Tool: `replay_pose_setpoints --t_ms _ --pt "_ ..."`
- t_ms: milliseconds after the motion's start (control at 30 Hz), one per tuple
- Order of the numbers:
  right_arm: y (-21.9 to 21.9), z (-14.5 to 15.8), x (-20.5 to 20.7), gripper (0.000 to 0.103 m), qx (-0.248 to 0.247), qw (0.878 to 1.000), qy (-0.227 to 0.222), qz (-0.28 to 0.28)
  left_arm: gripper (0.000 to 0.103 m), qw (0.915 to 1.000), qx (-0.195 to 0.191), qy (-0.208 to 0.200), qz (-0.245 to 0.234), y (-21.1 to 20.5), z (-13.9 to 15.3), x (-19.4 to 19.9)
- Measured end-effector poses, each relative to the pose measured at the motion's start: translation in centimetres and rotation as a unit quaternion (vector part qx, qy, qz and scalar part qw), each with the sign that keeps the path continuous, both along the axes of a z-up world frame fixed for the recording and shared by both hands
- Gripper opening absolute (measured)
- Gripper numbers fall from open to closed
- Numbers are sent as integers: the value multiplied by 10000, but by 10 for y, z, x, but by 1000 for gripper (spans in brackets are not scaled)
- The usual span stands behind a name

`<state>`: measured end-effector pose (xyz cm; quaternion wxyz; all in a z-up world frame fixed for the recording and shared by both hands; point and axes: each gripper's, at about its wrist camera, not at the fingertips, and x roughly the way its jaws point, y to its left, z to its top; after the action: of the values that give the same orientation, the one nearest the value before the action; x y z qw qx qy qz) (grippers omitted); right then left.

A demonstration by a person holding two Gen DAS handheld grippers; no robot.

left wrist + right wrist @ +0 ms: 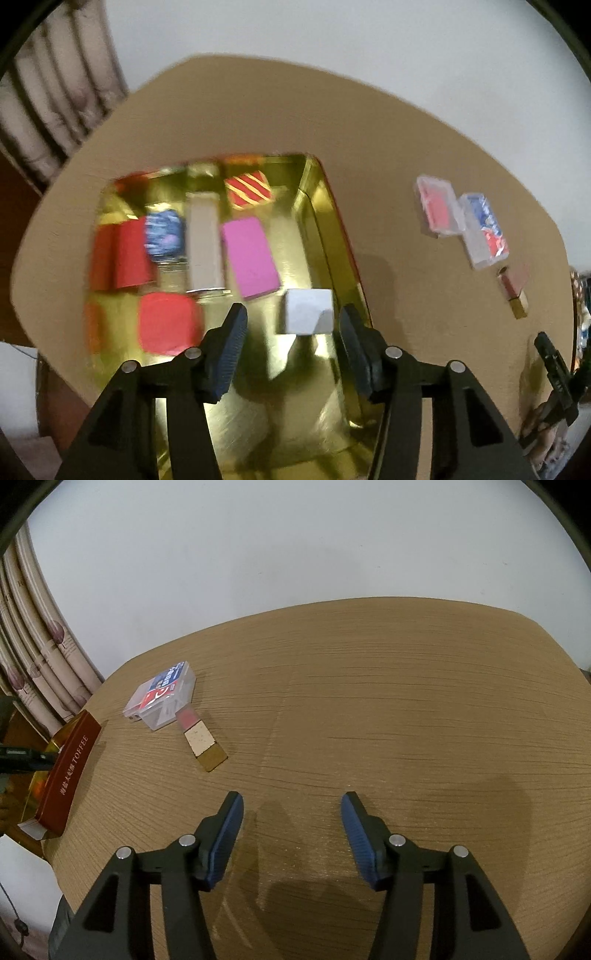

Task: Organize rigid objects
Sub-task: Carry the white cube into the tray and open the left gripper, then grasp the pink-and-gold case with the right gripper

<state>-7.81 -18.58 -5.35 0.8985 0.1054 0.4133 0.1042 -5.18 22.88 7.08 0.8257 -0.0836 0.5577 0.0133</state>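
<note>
A gold tin (325, 206) sits on the tan table and holds several blocks: a red-and-gold striped one (250, 191), a pink one (251, 256), a long silver one (204, 240), a blue patterned one (164, 232), a red box (129, 254) and a red cube (168, 323). My left gripper (292, 317) hangs open over the tin. A white cube (308, 311) lies between its fingertips, nearer the right one, and neither pad touches it. My right gripper (291, 801) stands open above bare table with nothing in it.
Right of the tin lie two clear card cases (439, 206) (484, 230) and a pink-and-gold stick (514, 291). The right wrist view shows a case (160, 698), the stick (201, 742) and the tin's red outer wall (70, 775). A curtain (33, 657) hangs at left.
</note>
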Motion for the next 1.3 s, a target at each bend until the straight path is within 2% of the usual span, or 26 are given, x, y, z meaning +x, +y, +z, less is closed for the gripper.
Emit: replay_pose_setpoints --t_ms 67,133,167,233,300,367,433,567,633,833,867,900,933,1067,1133,1200,1267,1300 --pt "-1 1 0 57 -1 10000 -23 10 54 9994 75 -305 169 4 17 -24" --pt "-1 3 -1 57 1 10000 -64 34 65 9982 100 -537 264 5 29 -46" --pt "1 6 -3 57 -25 9998 -150 85 66 9971 151 -676 310 4 35 -63" --pt "10 14 -6 57 -110 9987 -297 389 69 9944 243 -982 320 1 45 -97" --pt "26 22 -3 57 -330 9960 -295 771 73 9917 397 -1156 409 2 48 -123" --pt "46 30 5 57 -565 9903 -257 1246 73 9896 391 -1280 518 -1 44 -150" --pt "65 35 15 57 -924 9830 -237 1566 74 9896 388 -1234 633 1 36 -172" --pt "86 38 40 56 -1234 9729 -17 1954 74 9915 356 -1015 736 4 14 -197" --pt "95 35 53 48 -1436 9685 111 2031 74 9922 458 -875 759 2 2 -202" --pt "115 27 82 44 -1737 9579 480 2233 74 9926 445 -848 751 4 -6 -205" --pt "116 24 87 41 -1742 9569 574 2252 74 9926 471 -844 733 3 -6 -205" --pt "119 20 93 30 -1756 9555 696 2266 74 9925 504 -848 722 2 -6 -207" --pt "123 14 98 24 -1828 9531 847 2260 74 9922 538 -865 716 2 -5 -208" --pt "131 16 102 20 -1938 9506 1033 2194 74 9913 594 -903 748 5 -6 -213" --pt "129 19 101 20 -1858 9545 1130 2039 74 9915 553 -881 785 9 -6 -216" --pt "127 30 97 20 -1512 9614 1199 1963 75 9918 475 -842 838 14 -8 -219" --pt "133 55 84 20 -799 9656 1061 2235 77 9921 369 -802 896 20 -10 -221" --pt "142 69 76 20 -671 9654 971 2326 77 9920 327 -789 929 22 -11 -222"
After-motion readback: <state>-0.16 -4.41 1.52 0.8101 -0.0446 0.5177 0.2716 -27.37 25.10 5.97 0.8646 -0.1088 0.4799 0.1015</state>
